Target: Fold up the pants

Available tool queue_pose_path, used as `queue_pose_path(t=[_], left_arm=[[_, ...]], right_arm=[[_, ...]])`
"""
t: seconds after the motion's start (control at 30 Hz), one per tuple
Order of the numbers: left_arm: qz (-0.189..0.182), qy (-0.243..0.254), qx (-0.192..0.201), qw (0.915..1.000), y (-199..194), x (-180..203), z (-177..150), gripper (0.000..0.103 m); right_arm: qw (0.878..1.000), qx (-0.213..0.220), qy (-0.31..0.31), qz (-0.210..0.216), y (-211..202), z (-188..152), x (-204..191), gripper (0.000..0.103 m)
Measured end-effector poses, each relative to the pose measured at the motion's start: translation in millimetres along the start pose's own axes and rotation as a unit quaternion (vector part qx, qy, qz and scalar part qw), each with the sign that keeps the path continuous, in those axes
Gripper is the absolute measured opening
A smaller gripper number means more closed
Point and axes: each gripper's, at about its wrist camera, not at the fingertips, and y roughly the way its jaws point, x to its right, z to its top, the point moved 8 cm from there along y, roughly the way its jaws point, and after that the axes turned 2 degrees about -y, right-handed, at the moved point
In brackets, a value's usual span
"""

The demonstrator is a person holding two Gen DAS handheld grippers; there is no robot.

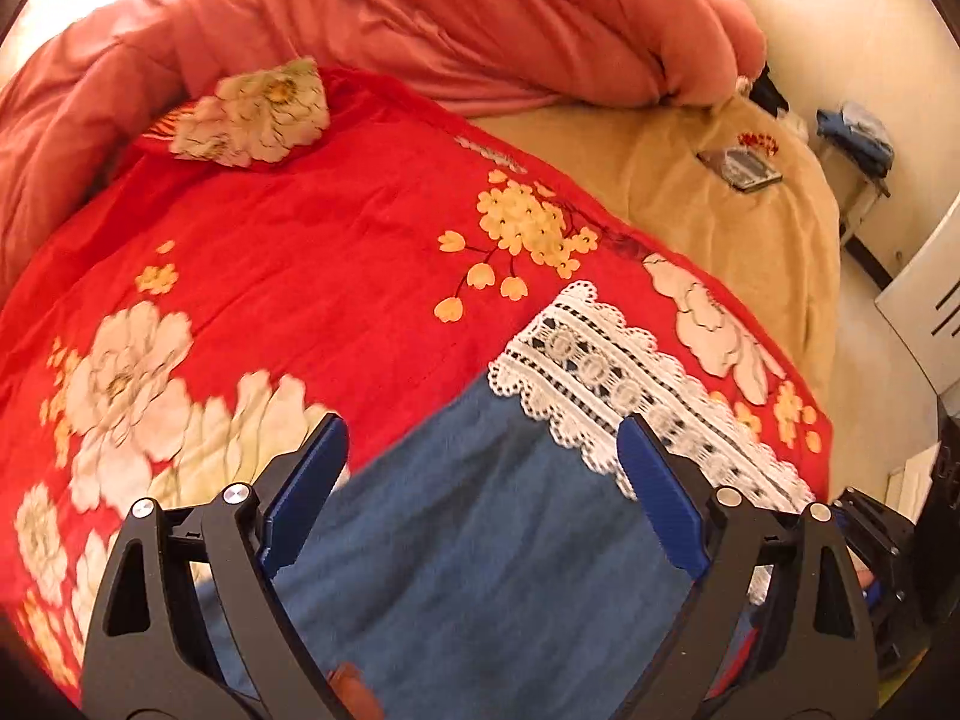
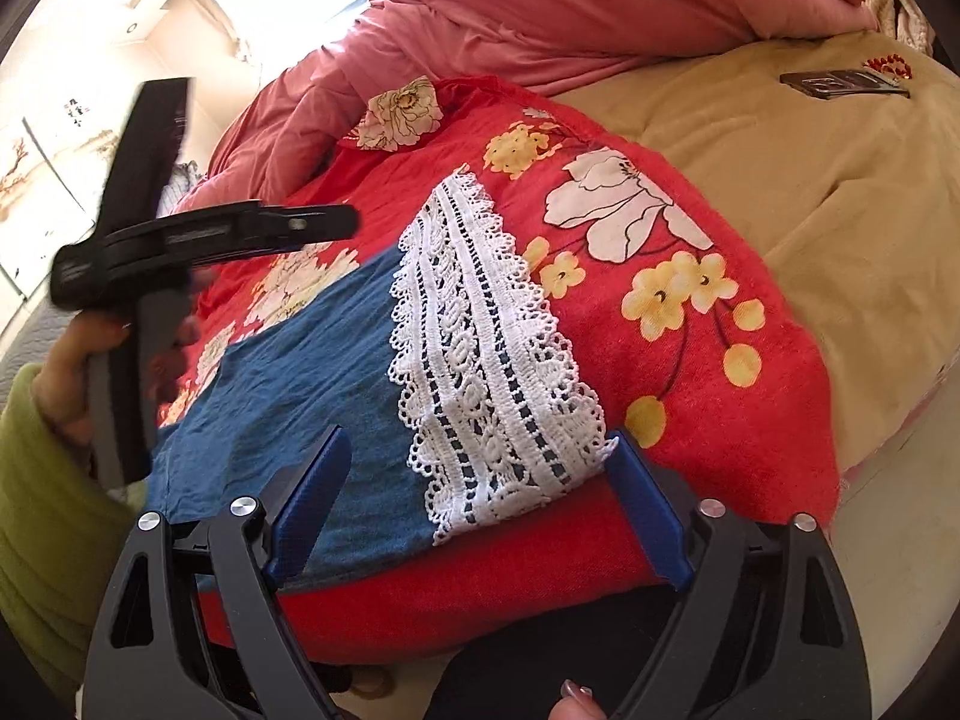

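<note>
blue pants w/ white lace hem lie flat on red floral blanket on bed. left gripper spread wide above fabric, pinching nothing. right gripper spread too, over hem edge, nothing gripped.

The left gripper hangs over the blue pants with its blue-padded jaws spread wide, gripping nothing. The pants lie flat on a red floral blanket, their white lace hem at the end away from the gripper. Beyond the blanket's far edge sits a bunched pink quilt; right of the blanket lies a tan sheet
</note>
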Motion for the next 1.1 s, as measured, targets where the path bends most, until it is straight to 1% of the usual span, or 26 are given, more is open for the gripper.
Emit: queue_pose_path(t=[0.03,0.07,0.1,0.13,0.17,0.23,0.27,0.3,0.33,0.43,0.57,0.67,0.7,0.77,0.8,0.87,0.93,1.03,1.1], left_arm=[[-0.002,-0.004,-0.007,1.0,6.0,-1.3,1.5,0.079],[-0.008,-0.008,-0.014,0.9998,12.5,-2.4,3.6,0.075],[-0.015,-0.01,-0.016,0.9997,16.4,-2.3,4.9,0.073],[-0.021,-0.011,-0.017,0.9996,20.4,-2.1,6.1,0.067],[-0.033,-0.007,-0.022,0.9992,26.6,-0.7,6.4,0.06],[-0.05,-0.004,-0.031,0.9983,36.2,0.7,7.4,0.055],[-0.068,-0.007,-0.04,0.9968,42.2,2.2,7.1,0.053],[-0.094,-0.012,-0.051,0.9942,47.9,4.6,6.1,0.052],[-0.114,-0.016,-0.059,0.9916,52.5,6.1,5.6,0.051],[-0.142,-0.005,-0.057,0.9882,57.7,7.2,7.2,0.051],[-0.17,0.012,-0.053,0.9839,61.5,7.3,10.5,0.051],[-0.186,0.019,-0.049,0.9811,64.6,9.5,12.9,0.05],[-0.191,0.023,-0.048,0.9801,64.9,11.3,13.4,0.05],[-0.201,0.033,-0.047,0.978,64.2,14.6,12.3,0.04],[-0.207,0.033,-0.048,0.9765,63.1,15.6,11.8,0.038],[-0.216,0.027,-0.051,0.9747,64.7,16.5,11.9,0.036],[-0.219,0.015,-0.055,0.9741,69.4,17.0,11.9,0.036],[-0.214,0.024,-0.047,0.9754,66.2,20.9,11.6,0.027],[-0.21,0.025,-0.043,0.9764,64.4,21.5,11.9,0.024]], right_arm=[[1.0,0.002,-0.001,0.001,-0.9,0.4,-0.5,0.072],[1.0,0.005,0.001,0.002,-2.2,0.8,-0.3,0.071],[1.0,0.009,0.004,0.006,-3.5,1.5,0.1,0.068],[1.0,0.01,0.01,0.013,-3.8,2.1,1.0,0.062],[1.0,0.011,0.012,0.015,-4.2,2.3,1.3,0.06],[1.0,0.009,0.019,0.023,-2.7,3.4,2.2,0.056],[0.999,0.007,0.019,0.026,-1.5,3.9,1.6,0.056],[0.999,0.007,0.02,0.028,-0.4,4.9,1.1,0.051],[0.999,0.008,0.02,0.032,-0.5,5.7,0.0,0.051],[0.999,0.003,0.021,0.039,3.4,6.3,-1.2,0.051],[0.997,-0.003,0.046,0.059,11.0,10.4,3.5,0.051],[0.997,-0.003,0.048,0.064,13.8,13.2,2.7,0.05],[0.997,-0.003,0.047,0.062,13.2,12.8,2.9,0.046],[0.997,-0.002,0.048,0.06,11.3,12.1,3.5,0.041],[0.997,0.0,0.047,0.059,9.1,10.8,3.7,0.037],[0.997,0.002,0.044,0.059,9.3,11.3,3.1,0.034],[0.998,0.002,0.041,0.056,10.3,11.6,2.2,0.032],[0.998,0.002,0.034,0.055,10.7,11.9,-0.3,0.028],[0.998,0.004,0.032,0.055,11.1,12.5,-1.8,0.026]])
